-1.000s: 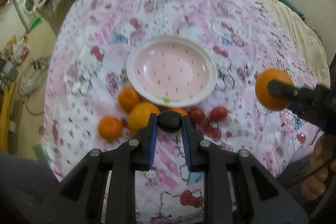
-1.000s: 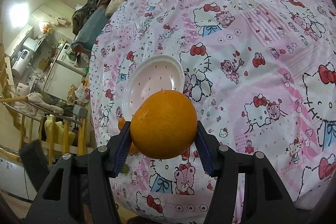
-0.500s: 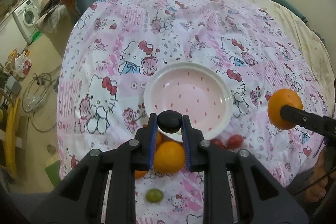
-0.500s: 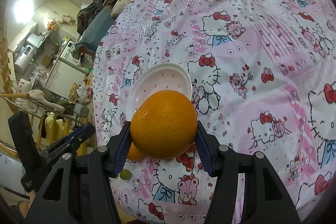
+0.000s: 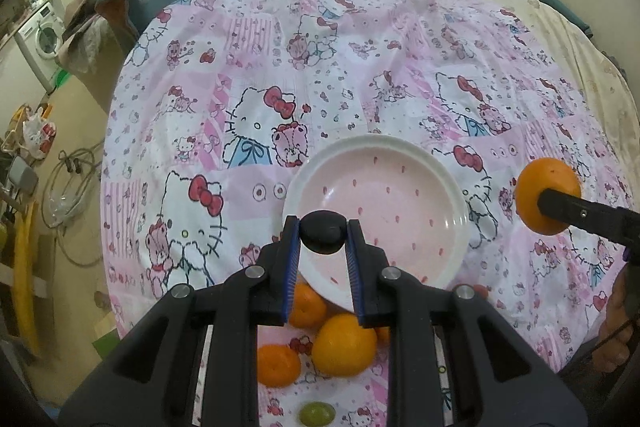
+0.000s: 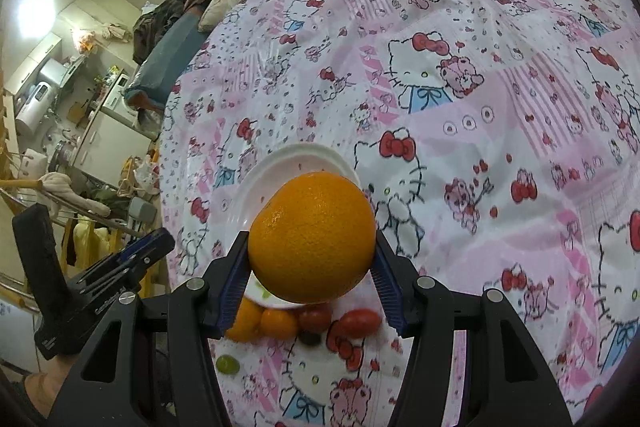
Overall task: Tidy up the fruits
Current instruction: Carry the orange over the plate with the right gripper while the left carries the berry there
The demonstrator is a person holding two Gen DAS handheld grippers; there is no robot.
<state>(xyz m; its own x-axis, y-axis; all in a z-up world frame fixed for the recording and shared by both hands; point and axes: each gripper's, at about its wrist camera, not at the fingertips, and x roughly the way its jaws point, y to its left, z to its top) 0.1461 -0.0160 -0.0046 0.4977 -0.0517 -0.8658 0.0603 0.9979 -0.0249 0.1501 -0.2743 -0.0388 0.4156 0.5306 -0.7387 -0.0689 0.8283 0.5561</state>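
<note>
Above plate [image 6: 256, 187], orange [image 6: 312, 241] clamped btwn right claw [image 6: 310, 283] fingers.

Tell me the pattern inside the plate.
Pale pink with small red flecks, white rim; plate shows best in left wrist view.

Washing machine [image 5: 43, 34] — cluttered beige floor [image 5: 78, 123]

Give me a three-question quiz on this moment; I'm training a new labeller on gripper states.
1. True or false: the plate already holds fruit.
2. What does the right gripper hold? A) large orange B) green grape C) nothing
3. Fill in: the left gripper is shut on a small ____ fruit.

Key: 1 false, the plate is bare. 2 A. 3 dark; its kind cannot be told.
</note>
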